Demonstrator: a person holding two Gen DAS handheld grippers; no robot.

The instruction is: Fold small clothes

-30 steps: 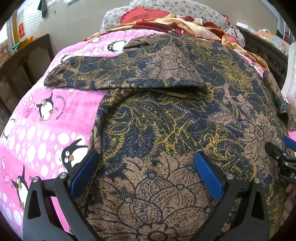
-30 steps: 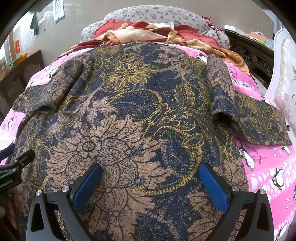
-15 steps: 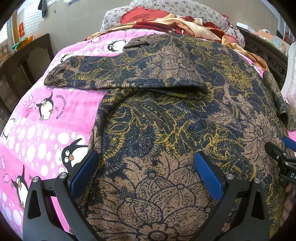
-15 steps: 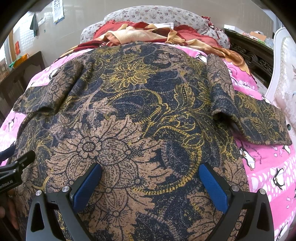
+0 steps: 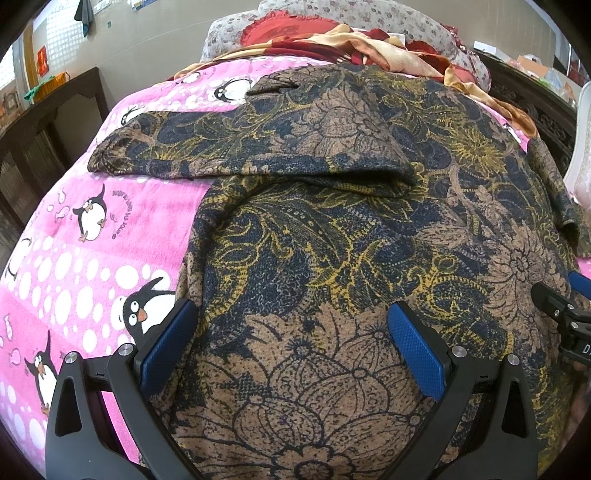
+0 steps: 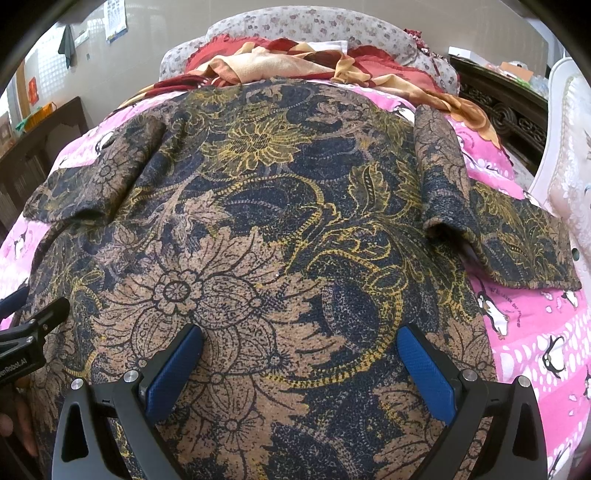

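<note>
floral shirt (image 5: 314, 229) spread flat beneath left gripper (image 5: 291, 332), fingers spread wide

A pink penguin-print blanket (image 5: 92, 258) with white dots covers the bed, filling the left of the left wrist view and the lower right of the right wrist view (image 6: 535, 332). At the top centre lies a heap of red and tan cloth (image 6: 280, 62), with a floral pillow (image 6: 314, 26) behind it (small brown sprigs on grey). Dark wooden furniture (image 5: 48, 122) stands at the upper left. A white padded headboard (image 6: 569, 155) rises at the right edge.
</note>
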